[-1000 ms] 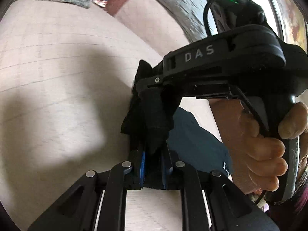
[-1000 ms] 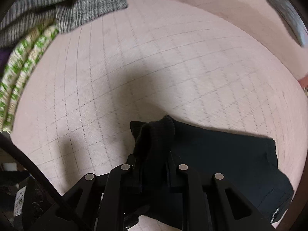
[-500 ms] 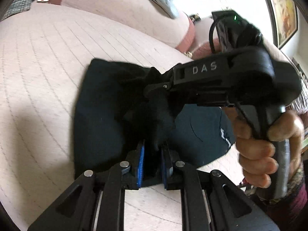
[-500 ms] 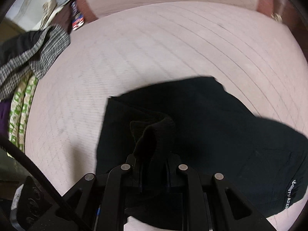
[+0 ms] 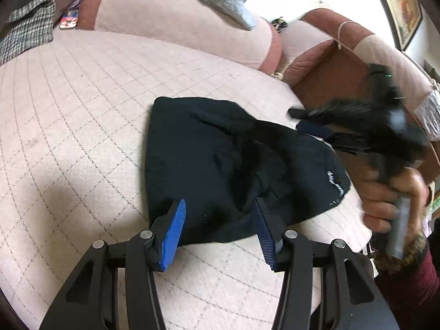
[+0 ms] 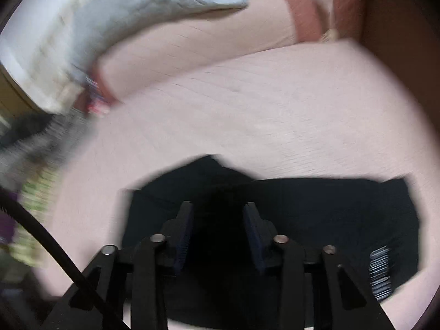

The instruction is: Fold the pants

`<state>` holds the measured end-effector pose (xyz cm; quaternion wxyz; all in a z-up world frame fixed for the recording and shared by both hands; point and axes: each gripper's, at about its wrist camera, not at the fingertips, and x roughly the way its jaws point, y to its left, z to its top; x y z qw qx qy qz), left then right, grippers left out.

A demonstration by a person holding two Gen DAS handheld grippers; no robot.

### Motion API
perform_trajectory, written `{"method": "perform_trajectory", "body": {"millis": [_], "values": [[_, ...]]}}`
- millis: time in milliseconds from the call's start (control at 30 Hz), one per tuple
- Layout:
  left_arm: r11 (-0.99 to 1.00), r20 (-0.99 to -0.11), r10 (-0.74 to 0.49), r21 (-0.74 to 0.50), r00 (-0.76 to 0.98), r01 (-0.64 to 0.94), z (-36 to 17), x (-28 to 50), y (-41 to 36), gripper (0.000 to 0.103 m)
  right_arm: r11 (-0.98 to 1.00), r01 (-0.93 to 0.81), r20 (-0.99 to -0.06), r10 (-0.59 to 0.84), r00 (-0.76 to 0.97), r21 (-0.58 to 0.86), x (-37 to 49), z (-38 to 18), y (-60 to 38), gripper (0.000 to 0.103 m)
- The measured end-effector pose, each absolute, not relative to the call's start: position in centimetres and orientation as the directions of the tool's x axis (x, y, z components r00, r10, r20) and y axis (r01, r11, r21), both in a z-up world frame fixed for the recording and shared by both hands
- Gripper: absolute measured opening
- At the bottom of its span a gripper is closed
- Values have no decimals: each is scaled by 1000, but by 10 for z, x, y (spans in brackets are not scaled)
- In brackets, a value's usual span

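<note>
Two grippers' jaws opening over folded pants [image 5: 233, 159], long axis seemingly sideways.

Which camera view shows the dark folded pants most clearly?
The left wrist view: the pants lie sharp and almost whole on the quilted sofa seat, white lettering visible near one edge. The right wrist view shows them blurred, partly behind the gripper's fingers.

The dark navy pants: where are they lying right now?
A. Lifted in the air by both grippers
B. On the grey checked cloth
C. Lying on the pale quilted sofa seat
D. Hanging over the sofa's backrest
C: the dark navy pants lie bunched on the pale quilted sofa seat, with no blue pads clamping them.
</note>
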<state>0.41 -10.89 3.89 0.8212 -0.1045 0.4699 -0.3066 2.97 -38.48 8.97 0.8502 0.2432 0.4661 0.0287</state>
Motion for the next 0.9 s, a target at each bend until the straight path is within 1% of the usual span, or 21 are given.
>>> {"method": "perform_trajectory", "body": {"millis": [33, 100, 167, 233, 300, 333, 367, 433, 467, 500, 533, 567, 600, 633, 667, 700, 767, 900], "values": [[793, -713, -597, -458, 368, 401, 36, 6, -111, 49, 828, 142, -729, 380, 570, 542, 29, 91, -381, 36], [803, -728, -580, -437, 366, 404, 30, 5, -119, 49, 769, 100, -680, 487, 549, 632, 30, 86, -370, 36], [813, -741, -559, -402, 372, 421, 28, -2, -123, 49, 729, 88, -662, 555, 503, 678, 37, 69, -344, 36], [816, -746, -549, -381, 377, 435, 30, -4, -125, 49, 726, 105, -677, 565, 471, 679, 41, 53, -336, 36], [808, -741, -560, -390, 370, 442, 35, -7, -122, 50, 745, 171, -728, 529, 435, 644, 37, 30, -339, 36], [803, -736, -568, -398, 369, 443, 38, -7, -119, 50, 756, 192, -746, 509, 430, 626, 36, 22, -340, 26], [801, -732, -572, -401, 371, 444, 40, -7, -118, 51, 759, 203, -751, 495, 438, 619, 27, 14, -347, 10], [802, -729, -571, -396, 379, 447, 42, -7, -117, 53, 747, 212, -740, 495, 455, 630, 13, 9, -358, 6], [803, -731, -569, -394, 377, 447, 40, -5, -118, 53, 736, 220, -730, 496, 470, 641, 3, 9, -366, 6], [804, -736, -566, -393, 372, 446, 38, -3, -120, 53, 752, 239, -748, 459, 480, 615, -2, 12, -372, 6], [806, -741, -562, -391, 368, 444, 36, 0, -123, 53, 786, 263, -783, 396, 479, 559, -5, 15, -375, 12], [809, -745, -558, -390, 365, 439, 33, 0, -124, 53, 840, 292, -834, 290, 470, 457, -8, 21, -378, 12], [811, -748, -555, -389, 364, 437, 31, 1, -126, 54, 868, 278, -844, 247, 476, 411, -11, 24, -380, 12], [814, -751, -551, -385, 364, 435, 29, 0, -127, 54, 865, 275, -839, 253, 481, 419, -13, 25, -381, 13], [815, -751, -548, -380, 369, 437, 28, -2, -128, 54, 855, 288, -833, 254, 491, 430, -17, 27, -385, 18], [816, -750, -547, -376, 373, 440, 29, -3, -128, 55, 845, 300, -823, 248, 511, 442, -22, 30, -388, 20], [816, -752, -543, -367, 375, 447, 30, -6, -128, 55, 835, 284, -792, 260, 552, 472, -27, 35, -389, 27], [810, -746, -553, -378, 371, 448, 37, -9, -125, 56, 805, 264, -742, 292, 603, 531, -31, 38, -386, 29]]}}
